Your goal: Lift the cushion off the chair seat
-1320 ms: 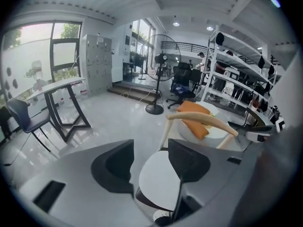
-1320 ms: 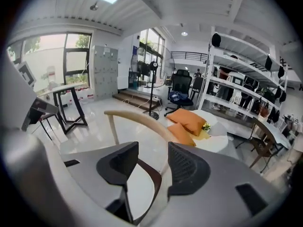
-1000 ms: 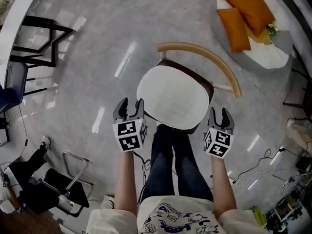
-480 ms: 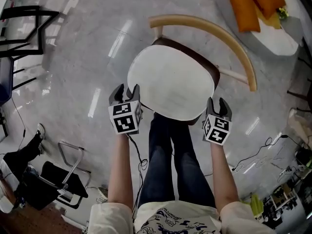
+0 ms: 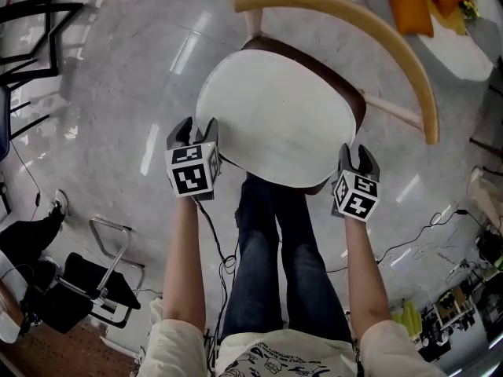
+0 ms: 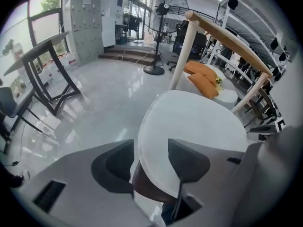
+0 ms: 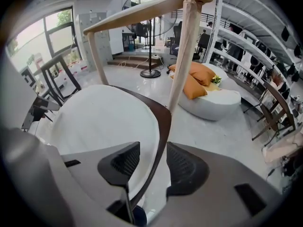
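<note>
Our left claw [image 5: 196, 129] is open around the edge of the white cushion [image 5: 275, 116], which lies on the chair seat [image 5: 348, 94]. Our right claw [image 5: 357, 155], open too, has just been closing around cushion and chair seat; it might lift both.

Bright, even daylight from windows [image 6: 45, 13] glares off the glossy floor [image 5: 118, 93]; fisheye edges bend and darken
</note>
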A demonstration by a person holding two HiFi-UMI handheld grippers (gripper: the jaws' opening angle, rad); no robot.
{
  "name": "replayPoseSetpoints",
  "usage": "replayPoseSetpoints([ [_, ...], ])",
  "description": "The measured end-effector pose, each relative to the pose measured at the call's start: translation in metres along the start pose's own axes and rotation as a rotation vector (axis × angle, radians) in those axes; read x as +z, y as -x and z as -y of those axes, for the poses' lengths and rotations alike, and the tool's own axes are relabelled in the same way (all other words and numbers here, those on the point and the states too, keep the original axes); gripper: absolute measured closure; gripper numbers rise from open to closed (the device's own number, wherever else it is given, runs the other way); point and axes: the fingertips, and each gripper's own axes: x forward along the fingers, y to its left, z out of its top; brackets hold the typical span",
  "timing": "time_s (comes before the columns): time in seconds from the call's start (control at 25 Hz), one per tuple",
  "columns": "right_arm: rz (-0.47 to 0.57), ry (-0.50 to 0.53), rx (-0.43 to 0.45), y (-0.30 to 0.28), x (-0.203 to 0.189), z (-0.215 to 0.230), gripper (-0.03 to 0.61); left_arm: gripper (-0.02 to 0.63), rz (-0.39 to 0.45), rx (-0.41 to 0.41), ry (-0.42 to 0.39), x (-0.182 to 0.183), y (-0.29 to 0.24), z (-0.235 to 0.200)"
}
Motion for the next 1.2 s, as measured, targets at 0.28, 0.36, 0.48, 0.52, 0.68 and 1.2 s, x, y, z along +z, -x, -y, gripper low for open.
replayPoseSetpoints([
  [0.28,0.0,-0.036,0.027,-0.012,-0.01,-0.003,0.408,0.374,-0.04,-0.039,-0.005,-0.009,-0.022,-0.006],
  [0.36,0.001,-0.042,0.042,-0.015,-0.011,-0.006,0.424,0.374,-0.044,-0.059,0.006,-0.01,-0.026,-0.007],
  [0.48,0.008,-0.051,0.061,-0.018,-0.012,-0.009,0.443,0.374,-0.043,-0.087,0.022,-0.012,-0.029,-0.008],
  [0.52,0.011,-0.054,0.066,-0.019,-0.013,-0.01,0.446,0.374,-0.041,-0.097,0.024,-0.013,-0.03,-0.008],
  [0.68,0.019,-0.061,0.08,-0.023,-0.016,-0.008,0.449,0.367,-0.036,-0.134,0.051,-0.016,-0.035,-0.008],
  [1.2,0.024,-0.07,0.075,-0.022,-0.017,-0.008,0.448,0.33,-0.038,-0.142,0.062,-0.019,-0.037,-0.012],
])
